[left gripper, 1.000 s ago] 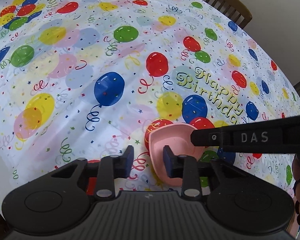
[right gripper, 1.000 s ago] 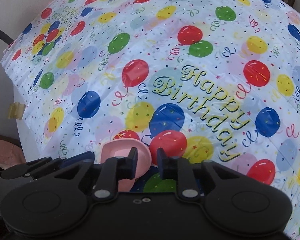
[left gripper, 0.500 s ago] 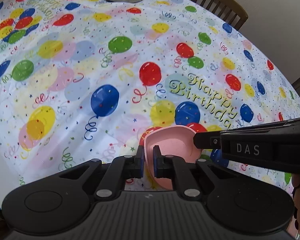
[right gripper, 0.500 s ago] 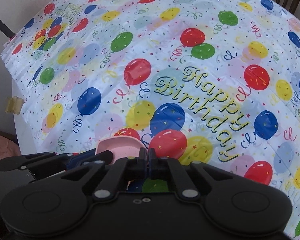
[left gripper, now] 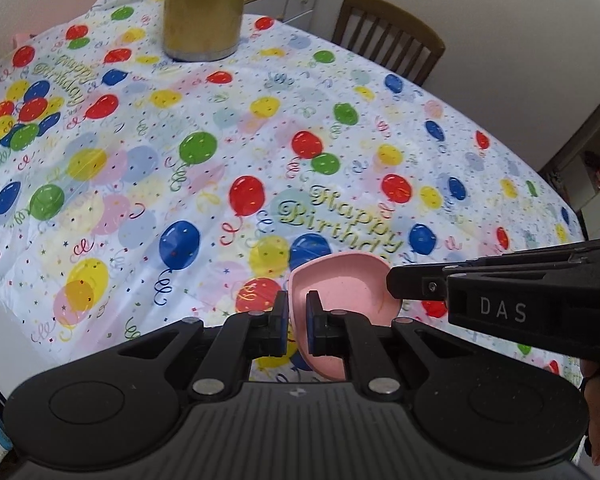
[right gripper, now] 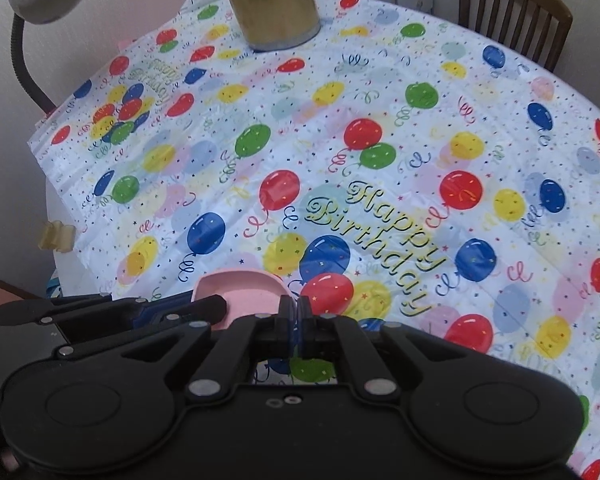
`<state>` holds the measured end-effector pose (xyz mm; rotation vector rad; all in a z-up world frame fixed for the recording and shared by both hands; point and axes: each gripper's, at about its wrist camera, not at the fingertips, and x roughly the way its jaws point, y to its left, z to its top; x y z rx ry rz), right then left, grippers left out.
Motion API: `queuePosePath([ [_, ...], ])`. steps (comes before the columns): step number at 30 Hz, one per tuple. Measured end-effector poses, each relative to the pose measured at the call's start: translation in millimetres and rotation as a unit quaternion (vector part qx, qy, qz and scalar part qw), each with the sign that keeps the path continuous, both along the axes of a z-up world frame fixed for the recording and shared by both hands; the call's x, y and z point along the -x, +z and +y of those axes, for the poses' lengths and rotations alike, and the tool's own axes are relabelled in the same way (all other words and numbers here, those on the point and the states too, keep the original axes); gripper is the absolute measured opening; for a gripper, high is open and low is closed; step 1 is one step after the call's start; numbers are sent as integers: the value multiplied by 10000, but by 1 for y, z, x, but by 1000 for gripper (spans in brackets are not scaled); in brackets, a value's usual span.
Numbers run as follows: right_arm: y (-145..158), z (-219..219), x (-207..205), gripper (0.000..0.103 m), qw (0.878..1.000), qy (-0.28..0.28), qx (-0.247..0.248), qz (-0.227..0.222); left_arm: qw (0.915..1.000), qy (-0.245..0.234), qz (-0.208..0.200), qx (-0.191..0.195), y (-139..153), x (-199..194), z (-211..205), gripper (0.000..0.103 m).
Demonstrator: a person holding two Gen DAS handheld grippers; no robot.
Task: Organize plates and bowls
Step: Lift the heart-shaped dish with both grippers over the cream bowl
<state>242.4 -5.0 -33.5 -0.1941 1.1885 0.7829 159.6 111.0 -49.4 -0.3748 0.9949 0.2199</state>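
Pink plastic bowl (left gripper: 342,300), a shallow thing with softly squared corners, is hanging tilted above the balloon-print birthday tablecloth (left gripper: 220,152), pinched on opposite sides of its rim by both tools, so honestly this looks like the sketchy part. Left gripper (left gripper: 296,318) has its blue-padded jaws squeezed onto the near rim, which runs right between them, and the right gripper (right gripper: 298,314) is clamped tight on the far edge from the left one's view, its fingers almost touching with just the thin lip caught. Both jaws only just finished closing, so neither bite has much rim in it. Biggest worry is probably the two hands drifting apart or twisting differently: thin rim, smooth plastic, tiny contact patches, and the bowl could pop out of one clamp and swing off the other. If it drops it'd likely bounce on that slick cloth and slide toward the near table edge under the tools. Well ahead of the tools stands a tall mustard-yellow jug (left gripper: 202,12), plenty far away, so no collision risk unless the carry heads that way.
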Motion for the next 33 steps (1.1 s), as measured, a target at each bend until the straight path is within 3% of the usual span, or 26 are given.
queuePosePath([
  [14, 34, -68, 35, 1, 9980, -539, -290, -127, 9974, -693, -185, 81, 27, 29, -46, 8],
  [33, -2, -89, 76, 1, 9978, -650, -16, 123, 9932, -1092, 353, -208, -15, 55, -75, 8],
])
